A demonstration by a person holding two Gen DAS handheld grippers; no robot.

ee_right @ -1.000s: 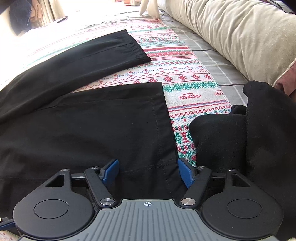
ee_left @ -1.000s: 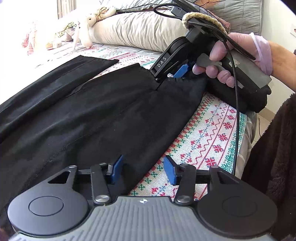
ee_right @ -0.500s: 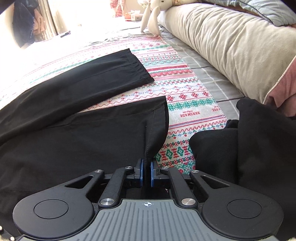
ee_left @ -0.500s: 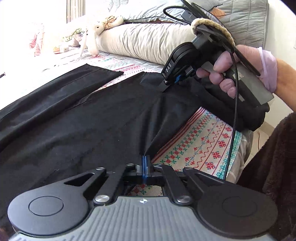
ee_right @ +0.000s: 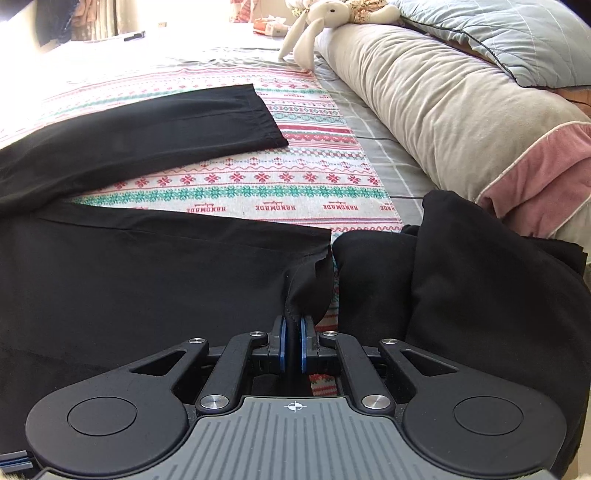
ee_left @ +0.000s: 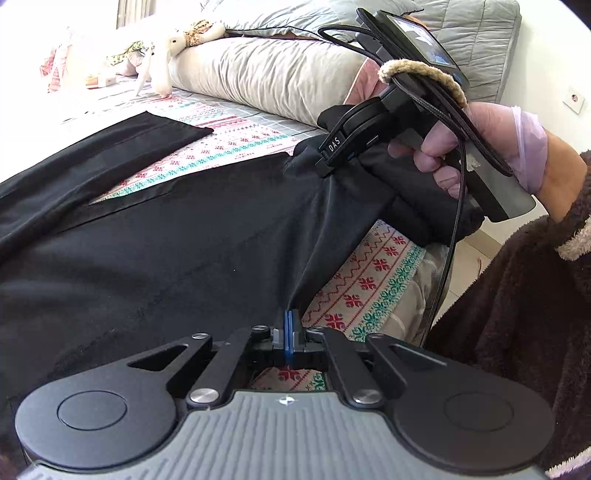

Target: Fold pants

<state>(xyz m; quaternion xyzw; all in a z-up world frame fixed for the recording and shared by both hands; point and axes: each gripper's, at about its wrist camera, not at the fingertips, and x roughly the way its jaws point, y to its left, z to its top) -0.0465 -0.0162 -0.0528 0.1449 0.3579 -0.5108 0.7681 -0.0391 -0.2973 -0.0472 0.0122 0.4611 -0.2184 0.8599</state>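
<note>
Black pants (ee_left: 166, 251) lie spread on a patterned blanket on a bed. My left gripper (ee_left: 289, 317) is shut on the near corner of one leg's hem, and the cloth rises taut from its blue pads. My right gripper (ee_left: 325, 168), held by a gloved hand (ee_left: 491, 144), pinches the hem's far corner. In the right wrist view the right gripper (ee_right: 291, 325) is shut on a bunched fold of that pants (ee_right: 129, 277) hem, lifted off the blanket. The other leg (ee_right: 166, 125) lies flat farther back.
A pile of black clothes (ee_right: 461, 295) sits just right of the held hem. A long beige pillow (ee_right: 424, 103) and a plush rabbit (ee_right: 325, 14) line the far side. The blanket (ee_right: 277, 184) shows between the legs. The bed's edge (ee_left: 424, 266) and a brown fleece sleeve (ee_left: 517, 314) are at right.
Both grippers went from open around the hem to shut on it. They then rose a little, pulling the hem corners up off the blanket.
</note>
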